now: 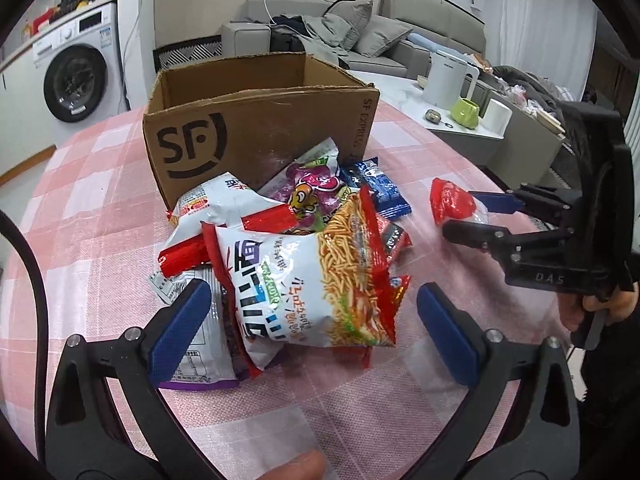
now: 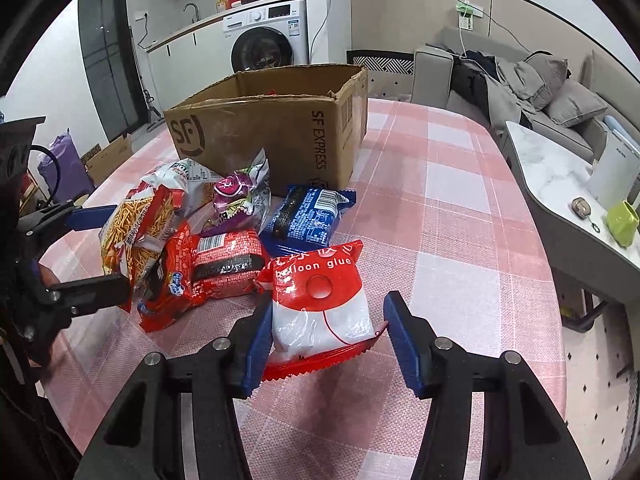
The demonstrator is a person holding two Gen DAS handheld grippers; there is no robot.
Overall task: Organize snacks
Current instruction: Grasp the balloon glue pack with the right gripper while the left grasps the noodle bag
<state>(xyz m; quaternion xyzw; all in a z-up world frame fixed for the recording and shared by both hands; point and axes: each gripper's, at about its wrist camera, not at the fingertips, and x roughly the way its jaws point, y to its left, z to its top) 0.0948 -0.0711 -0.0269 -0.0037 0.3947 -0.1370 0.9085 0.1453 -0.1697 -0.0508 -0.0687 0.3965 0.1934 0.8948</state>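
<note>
Right gripper (image 2: 326, 340) is pinching the red-and-white balloon glue packet (image 2: 320, 308) between its blue pads, just off the pink checked tablecloth (image 2: 460, 240). Left gripper (image 1: 312, 336) is hovering wide apart around the noodle snack bag (image 1: 316, 280) atop the snack pile, beside the cardboard box (image 1: 260, 136).

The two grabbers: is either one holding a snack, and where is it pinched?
The right gripper holds the red-and-white "balloon glue" packet, pinched near its bottom crimped edge. The left gripper holds nothing, open around the noodle snack bag.
</note>
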